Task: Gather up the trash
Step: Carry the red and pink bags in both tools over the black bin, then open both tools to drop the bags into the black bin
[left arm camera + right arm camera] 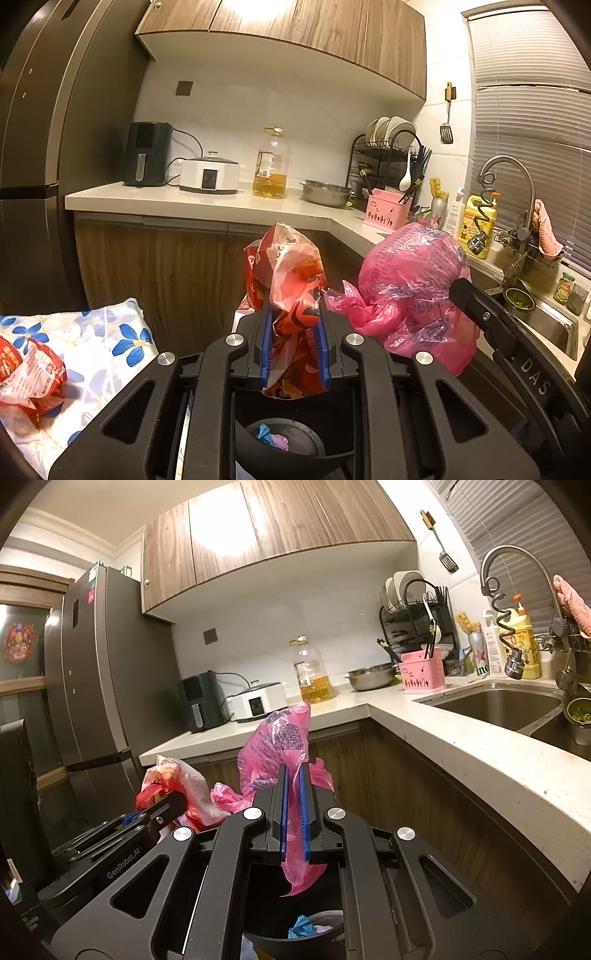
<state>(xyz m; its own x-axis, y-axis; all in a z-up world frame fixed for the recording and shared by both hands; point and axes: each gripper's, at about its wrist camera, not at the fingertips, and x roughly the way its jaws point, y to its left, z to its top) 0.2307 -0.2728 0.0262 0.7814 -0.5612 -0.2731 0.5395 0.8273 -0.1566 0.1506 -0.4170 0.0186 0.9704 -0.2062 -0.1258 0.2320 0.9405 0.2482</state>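
Note:
My left gripper (294, 308) is shut on a crumpled red-and-white plastic bag (286, 269), which bulges up above the blue pads and hangs a little below them. To its right, my right gripper (294, 775) is shut on a pink plastic bag (275, 746) printed with dark text; that bag (410, 266) puffs out beside the red one. Both bags hang over a dark round trash bin (295, 941), whose opening (284, 443) shows blue and pink scraps inside. The left gripper (147, 814) also shows at the left of the right wrist view with the red bag (177, 786).
A white L-shaped counter (461, 746) runs behind and to the right, bearing an air fryer (147, 153), cooker (209, 175), oil bottle (271, 162), dish rack and sink (495, 705). A tall fridge (92, 672) stands left. A floral cloth (92, 332) with another red wrapper (29, 376) lies at lower left.

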